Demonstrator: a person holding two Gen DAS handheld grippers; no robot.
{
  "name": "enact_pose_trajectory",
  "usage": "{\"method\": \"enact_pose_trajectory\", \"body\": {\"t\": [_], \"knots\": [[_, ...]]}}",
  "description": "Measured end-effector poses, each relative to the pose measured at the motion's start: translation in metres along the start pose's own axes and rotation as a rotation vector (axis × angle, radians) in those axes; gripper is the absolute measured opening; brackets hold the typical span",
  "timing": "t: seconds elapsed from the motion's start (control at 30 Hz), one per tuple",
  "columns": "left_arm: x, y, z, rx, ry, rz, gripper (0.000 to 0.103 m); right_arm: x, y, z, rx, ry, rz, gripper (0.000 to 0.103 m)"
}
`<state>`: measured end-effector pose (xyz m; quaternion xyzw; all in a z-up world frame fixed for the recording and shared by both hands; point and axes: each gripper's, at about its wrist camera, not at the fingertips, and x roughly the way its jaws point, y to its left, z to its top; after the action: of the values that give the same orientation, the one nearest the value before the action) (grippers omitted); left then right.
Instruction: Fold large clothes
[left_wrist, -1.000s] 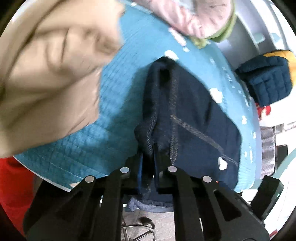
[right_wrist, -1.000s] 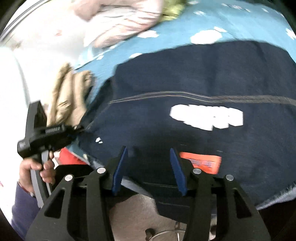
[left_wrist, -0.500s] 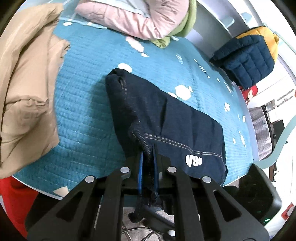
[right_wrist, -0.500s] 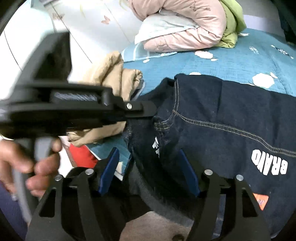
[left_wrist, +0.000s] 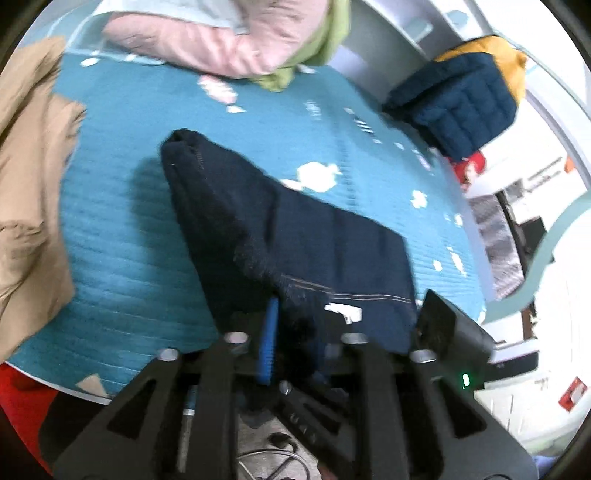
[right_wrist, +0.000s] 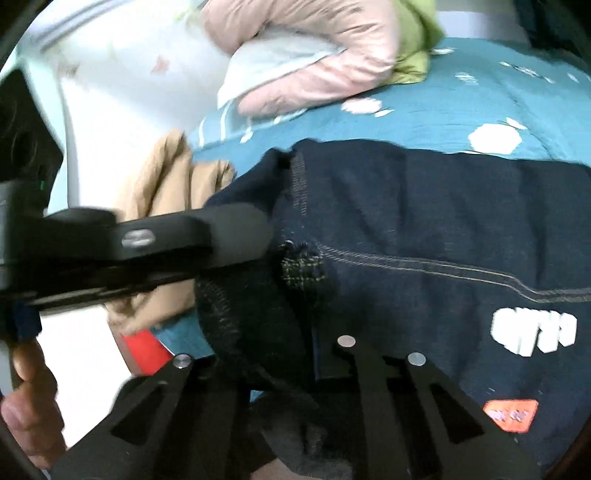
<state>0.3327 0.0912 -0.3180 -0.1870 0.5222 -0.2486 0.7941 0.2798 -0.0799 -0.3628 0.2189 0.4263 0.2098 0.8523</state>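
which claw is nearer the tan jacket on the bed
Left. The left claw reaches in right beside the tan jacket, at the near corner of the dark jeans. The right claw sits farther along the jeans' edge.

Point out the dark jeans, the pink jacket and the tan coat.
dark jeans (left_wrist: 332, 243), left wrist view, folded top layer.
pink jacket (right_wrist: 332, 48), right wrist view, quilted sleeve.
tan coat (left_wrist: 26, 184), left wrist view, crumpled body.

Left wrist view: low at the near edge of the bed (left_wrist: 122, 236), facing across it, close over the dark jeans (left_wrist: 295, 236).
Right wrist view: same edge, closer still.
Shared: jeans, pink jacket (right_wrist: 332, 62), tan garment (left_wrist: 26, 166).
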Motion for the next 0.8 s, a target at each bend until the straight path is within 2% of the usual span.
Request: {"method": "enact_pose_trajectory", "body": {"t": [0.03,0.13,0.17,0.23,0.27,0.33,0.4,0.47,0.57,0.67,0.8], "knots": [[-0.007,-0.012,0.0,0.026,-0.028,-0.009,0.045,-0.011,-0.009,0.002,0.04,-0.02,0.013,0.008],[-0.024,-0.044,0.0,0.122,-0.105,-0.027,0.046,-0.046,-0.035,0.006,0.119,-0.079,0.028,0.008],[-0.027,-0.05,0.0,0.131,-0.125,-0.028,0.054,-0.058,-0.043,0.007,0.143,-0.096,0.031,0.008],[-0.028,-0.062,0.0,0.132,-0.171,0.013,0.067,-0.085,-0.06,0.009,0.181,-0.136,0.038,0.008],[-0.027,-0.065,0.0,0.134,-0.179,0.038,0.067,-0.102,-0.07,0.009,0.194,-0.163,0.033,0.008],[-0.009,-0.067,-0.002,0.129,-0.15,0.103,0.067,-0.125,-0.082,0.009,0.212,-0.199,0.024,0.008],[0.01,-0.067,-0.004,0.103,-0.123,0.13,0.067,-0.15,-0.097,0.006,0.235,-0.236,0.001,0.008],[0.039,-0.069,-0.01,0.079,-0.075,0.144,0.067,-0.172,-0.118,0.003,0.28,-0.27,-0.023,0.008],[0.077,-0.074,-0.024,0.061,-0.013,0.127,0.067,-0.196,-0.149,-0.005,0.333,-0.312,-0.09,0.008],[0.115,-0.084,-0.041,0.084,0.047,0.128,0.067,-0.211,-0.182,-0.015,0.403,-0.324,-0.162,0.008],[0.16,-0.093,-0.063,0.109,0.131,0.16,0.07,-0.203,-0.222,-0.03,0.468,-0.258,-0.261,0.009]]}}
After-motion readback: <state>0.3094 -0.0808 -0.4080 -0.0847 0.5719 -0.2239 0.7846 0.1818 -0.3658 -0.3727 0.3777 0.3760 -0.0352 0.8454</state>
